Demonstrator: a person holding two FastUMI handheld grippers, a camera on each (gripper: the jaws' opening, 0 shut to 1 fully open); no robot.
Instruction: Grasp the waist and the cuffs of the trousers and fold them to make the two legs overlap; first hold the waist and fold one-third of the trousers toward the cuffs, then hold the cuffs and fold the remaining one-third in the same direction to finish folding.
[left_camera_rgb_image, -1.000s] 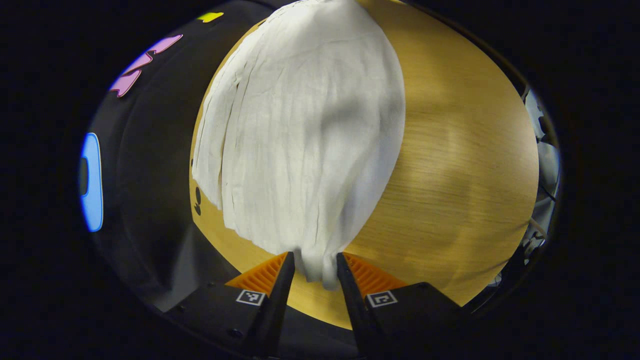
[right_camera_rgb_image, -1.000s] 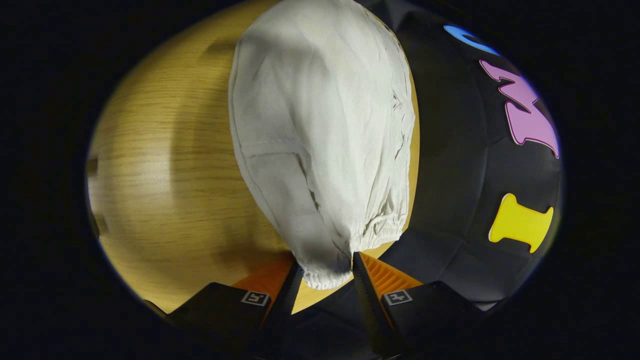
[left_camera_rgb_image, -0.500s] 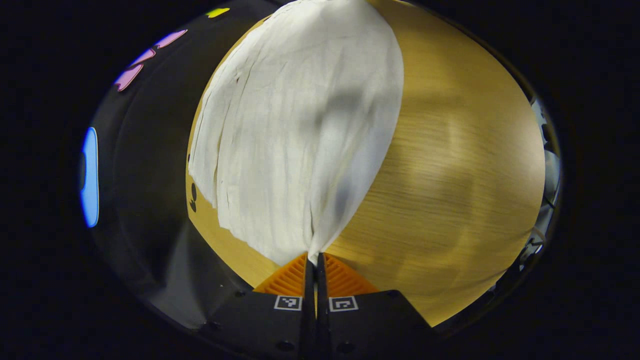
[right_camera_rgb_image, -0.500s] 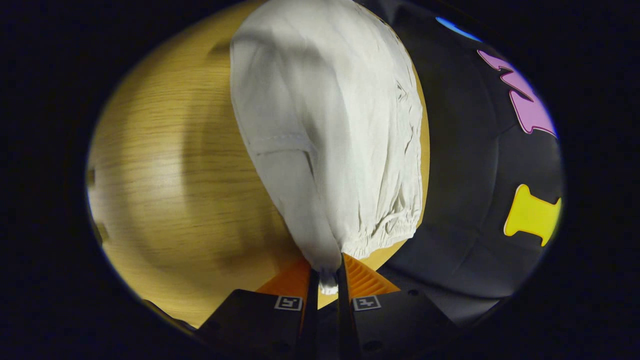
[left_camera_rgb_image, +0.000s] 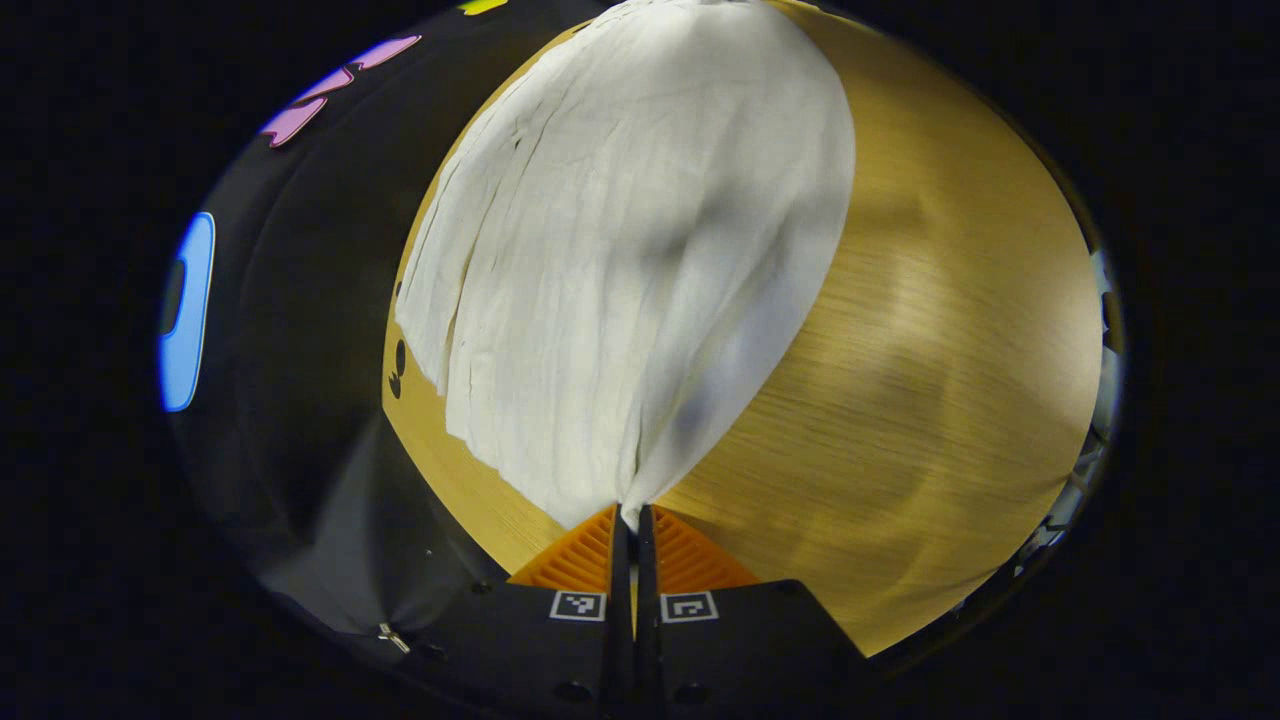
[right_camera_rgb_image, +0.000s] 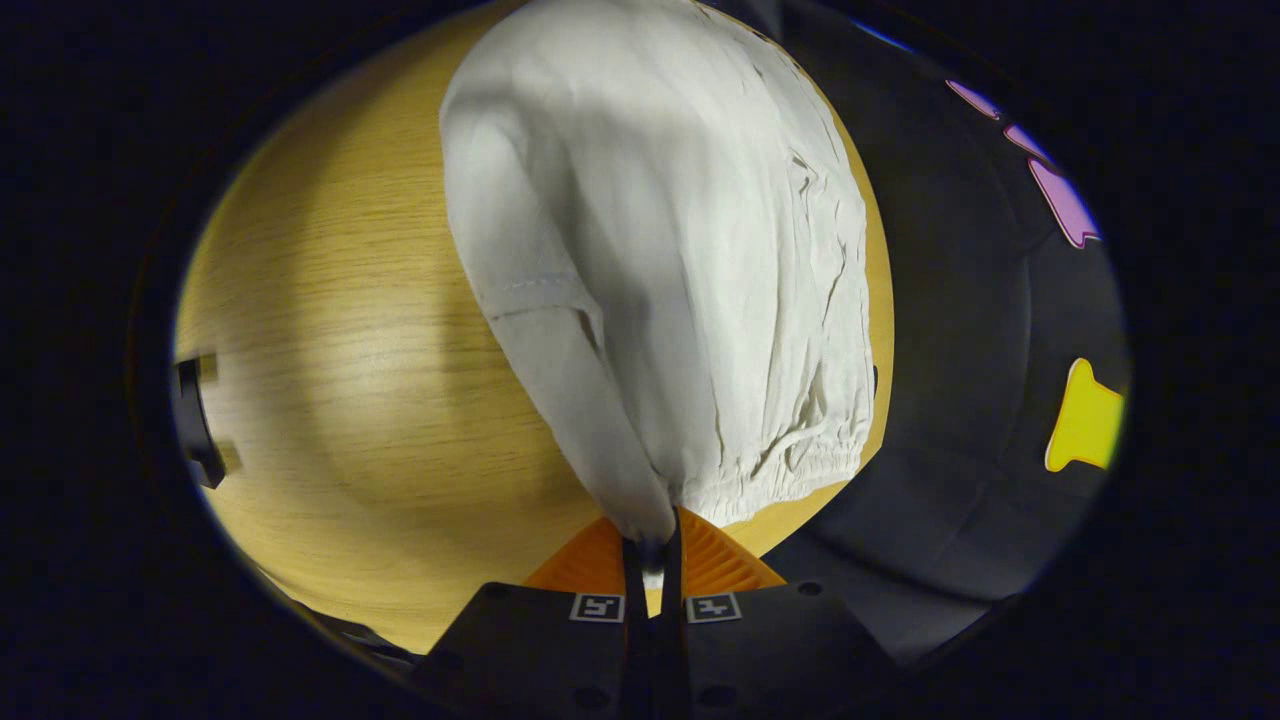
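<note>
Grippers, two, hand-held, each pinching cloth at its near edge. Left gripper (left_camera_rgb_image: 629, 520): fingers drawn together on a corner of the plain hem end, apparently the cuffs (left_camera_rgb_image: 520, 470), the fabric rising in a peak from the pinch. Right gripper (right_camera_rgb_image: 652, 540): fingers closed to a narrow slot on the gathered elastic waist (right_camera_rgb_image: 790, 465), likewise tented upward. Trousers (left_camera_rgb_image: 640, 250), off-white, crinkled, stretched long between the two holds along the far side of the wooden table (left_camera_rgb_image: 920, 380), close to the edge by the booth wall. Judged purpose: both ends gripped on the same side seam so one leg can be lifted and carried over onto the other. Beyond: bare tabletop, then black cloth wall (right_camera_rgb_image: 960, 330).
</note>
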